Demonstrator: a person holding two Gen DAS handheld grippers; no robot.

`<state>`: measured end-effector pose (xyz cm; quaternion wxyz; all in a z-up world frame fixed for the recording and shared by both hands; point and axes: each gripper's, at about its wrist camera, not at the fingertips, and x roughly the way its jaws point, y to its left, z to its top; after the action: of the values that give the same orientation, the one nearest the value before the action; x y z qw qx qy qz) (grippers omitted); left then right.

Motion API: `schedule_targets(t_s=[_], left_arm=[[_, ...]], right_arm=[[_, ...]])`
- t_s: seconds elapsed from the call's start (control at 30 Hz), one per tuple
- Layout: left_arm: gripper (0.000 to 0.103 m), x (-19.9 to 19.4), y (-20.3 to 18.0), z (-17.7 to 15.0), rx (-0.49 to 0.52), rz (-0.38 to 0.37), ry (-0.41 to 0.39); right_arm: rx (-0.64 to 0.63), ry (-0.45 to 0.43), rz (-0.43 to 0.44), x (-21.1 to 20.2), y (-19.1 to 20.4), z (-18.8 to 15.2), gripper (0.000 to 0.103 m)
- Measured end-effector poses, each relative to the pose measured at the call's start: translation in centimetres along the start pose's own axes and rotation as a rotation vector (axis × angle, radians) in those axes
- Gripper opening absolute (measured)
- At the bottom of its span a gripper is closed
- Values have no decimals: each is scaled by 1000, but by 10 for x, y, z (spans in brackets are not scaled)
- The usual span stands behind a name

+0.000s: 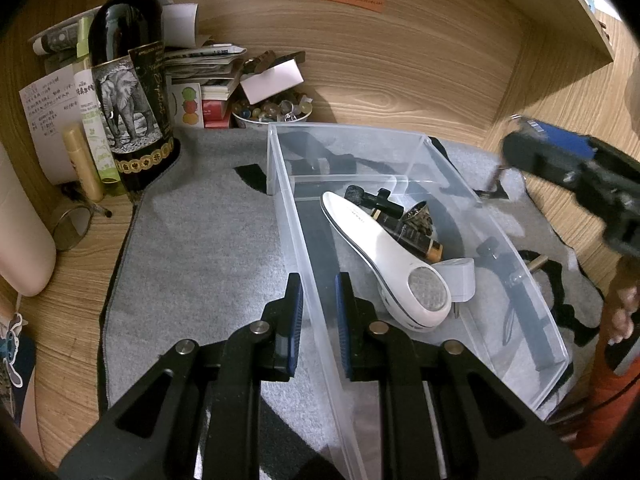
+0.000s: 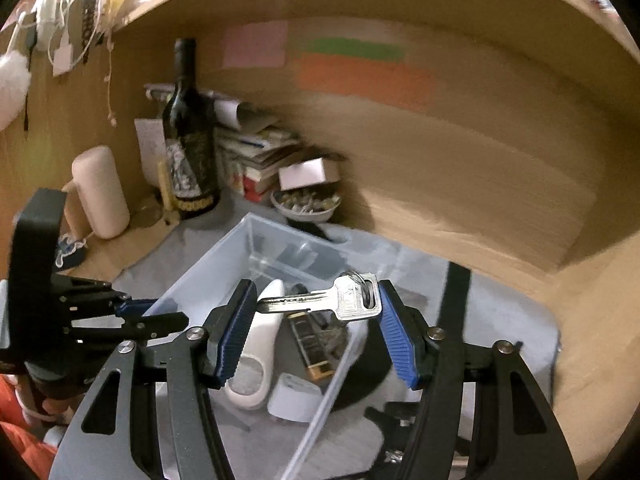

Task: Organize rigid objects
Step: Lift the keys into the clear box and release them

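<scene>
A clear plastic bin [image 1: 448, 168] stands on a grey mat [image 1: 200, 240]. Inside it lie a white handheld device [image 1: 384, 256], a black tube with a gold cap [image 1: 412, 236], a white plug block [image 1: 460, 276] and a few small dark items. My left gripper [image 1: 319, 308] is shut on the bin's near left wall, one pad on each side of it. My right gripper [image 2: 316, 304] holds a silver key [image 2: 344, 300] lengthwise, tip against the left pad and head against the right pad, in the air above the bin [image 2: 224, 256]. The left wrist view shows that gripper blurred at the right edge.
A dark wine bottle [image 1: 128, 80], a stack of books [image 1: 208, 68], a bowl of beads [image 1: 272, 114] and a beige cylinder [image 1: 24, 232] crowd the back left corner. A wooden wall rises behind the bin. Dark small objects [image 1: 536, 264] lie on the mat to the bin's right.
</scene>
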<state>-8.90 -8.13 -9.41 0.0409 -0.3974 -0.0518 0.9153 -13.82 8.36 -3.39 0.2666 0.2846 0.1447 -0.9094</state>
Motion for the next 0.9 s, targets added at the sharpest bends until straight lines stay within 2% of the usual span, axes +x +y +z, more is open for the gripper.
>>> schedule_targets(t_s=[0.23, 0.53, 0.83, 0.9], left_arm=[[16, 0, -1, 0, -3, -1, 0], [16, 0, -1, 0, -3, -1, 0], [16, 0, 0, 0, -1, -2, 0], [16, 0, 0, 0, -3, -3, 0]], right_arm=[[-27, 107, 25, 36, 8, -8, 57], [-39, 197, 38, 58, 13, -16, 58], [-40, 179, 32, 46, 12, -15, 60], [-37, 164, 24, 40, 9, -13, 64]])
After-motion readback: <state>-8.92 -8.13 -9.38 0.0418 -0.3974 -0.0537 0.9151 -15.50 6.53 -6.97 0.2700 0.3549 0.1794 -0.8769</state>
